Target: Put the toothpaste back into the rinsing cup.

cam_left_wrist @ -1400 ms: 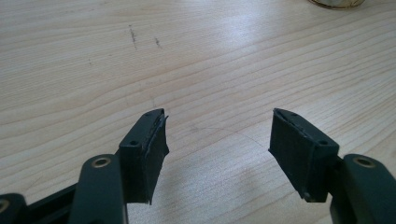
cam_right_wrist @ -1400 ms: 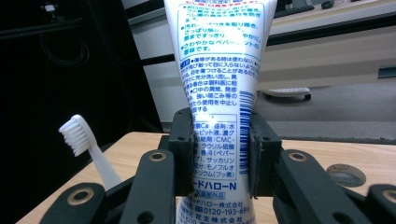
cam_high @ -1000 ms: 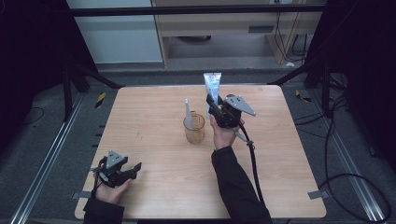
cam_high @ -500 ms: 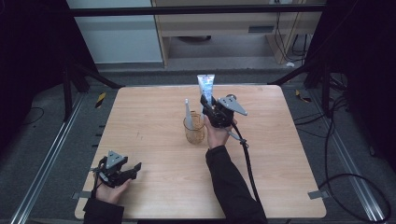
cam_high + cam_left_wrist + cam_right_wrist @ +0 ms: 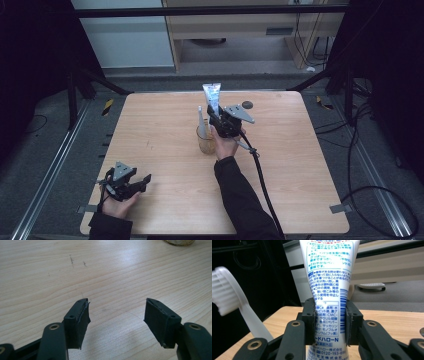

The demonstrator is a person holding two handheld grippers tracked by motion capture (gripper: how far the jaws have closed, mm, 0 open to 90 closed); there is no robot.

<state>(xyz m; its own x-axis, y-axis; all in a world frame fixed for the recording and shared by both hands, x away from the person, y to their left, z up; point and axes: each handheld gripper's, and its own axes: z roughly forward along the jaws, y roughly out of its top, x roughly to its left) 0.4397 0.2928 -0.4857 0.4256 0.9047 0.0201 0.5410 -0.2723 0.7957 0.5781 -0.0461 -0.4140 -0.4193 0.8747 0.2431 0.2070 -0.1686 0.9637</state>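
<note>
The cup [image 5: 205, 140] was taken as the reference landmark. It stood on the table [image 5: 165, 125] near the centre, well apart from every table edge, with bare wood open to its left, right and near side. A toothbrush [image 5: 201, 120] stood in the cup, head upward. A small dark disc [image 5: 247, 105] lay beyond and to the right of the cup, near the far edge.

The right gripper [image 5: 218, 118] was held just beside the cup, above its right rim. Its jaws were clamped on a toothpaste tube [image 5: 327, 290], which was gripped on both flat sides, upright, with the crimped end uppermost.

The left gripper [image 5: 116, 322] was positioned well apart from the cup, near the front left corner. Its jaws were spread wide with nothing between them.
</note>
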